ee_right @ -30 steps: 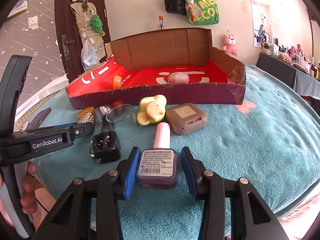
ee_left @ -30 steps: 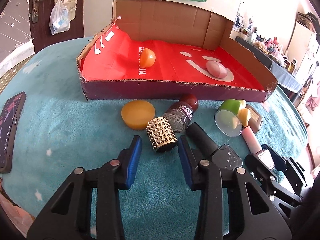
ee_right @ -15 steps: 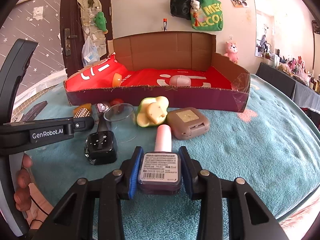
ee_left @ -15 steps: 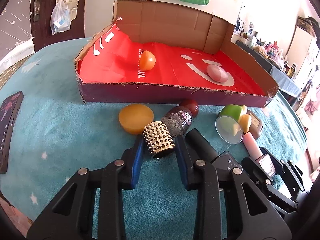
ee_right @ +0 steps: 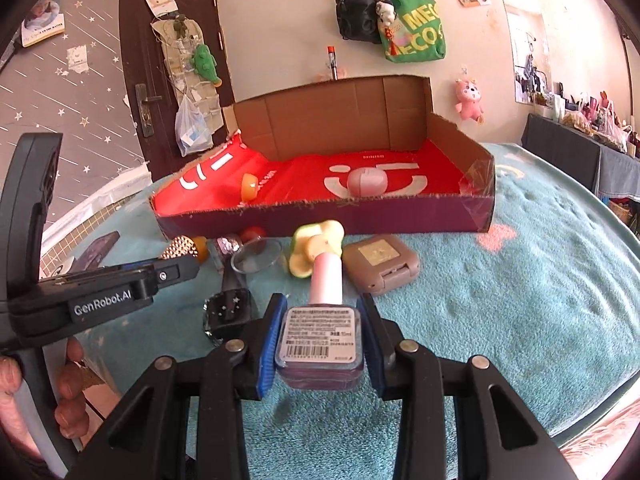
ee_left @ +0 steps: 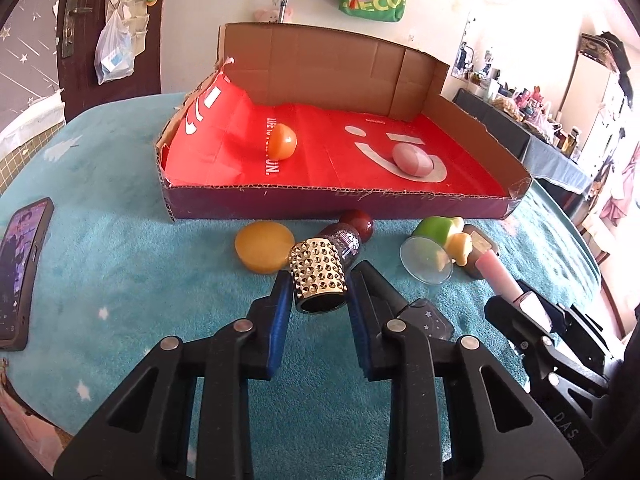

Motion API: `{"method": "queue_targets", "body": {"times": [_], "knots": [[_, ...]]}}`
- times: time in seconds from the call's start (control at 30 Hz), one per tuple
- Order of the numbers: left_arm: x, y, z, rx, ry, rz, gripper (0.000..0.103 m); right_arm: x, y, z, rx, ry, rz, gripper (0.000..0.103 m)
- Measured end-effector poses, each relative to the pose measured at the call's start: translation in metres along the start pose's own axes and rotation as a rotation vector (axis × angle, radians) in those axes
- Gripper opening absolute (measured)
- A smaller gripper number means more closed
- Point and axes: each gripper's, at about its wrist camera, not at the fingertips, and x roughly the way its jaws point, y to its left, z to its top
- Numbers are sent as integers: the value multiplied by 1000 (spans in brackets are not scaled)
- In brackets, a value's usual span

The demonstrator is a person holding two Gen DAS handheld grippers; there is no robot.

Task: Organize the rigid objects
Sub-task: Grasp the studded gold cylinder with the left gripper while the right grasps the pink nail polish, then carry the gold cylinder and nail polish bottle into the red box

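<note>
Left wrist view: left tool [ee_left: 318, 292] has just been closing on studded cap [ee_left: 319, 278]; box [ee_left: 340, 202] at twelve o'clock. Right tool [ee_right: 319, 334] grips bottle [ee_right: 320, 336].

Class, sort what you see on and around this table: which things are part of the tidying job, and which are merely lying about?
Part of the job:
- studded gold cap, between the left gripper pads
- nail polish bottle, clamped in the right gripper
- cardboard box
- orange ball, pink oval case, both in the box

Lying about:
- phone
- green tote bag
- pink plush toy
</note>
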Motion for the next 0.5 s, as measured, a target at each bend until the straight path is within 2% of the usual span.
{"method": "queue_targets", "body": {"times": [0.5], "knots": [[-11,2,16,7,-43,-21,25,-7,-8,35,-21,-40,28,38]]}}
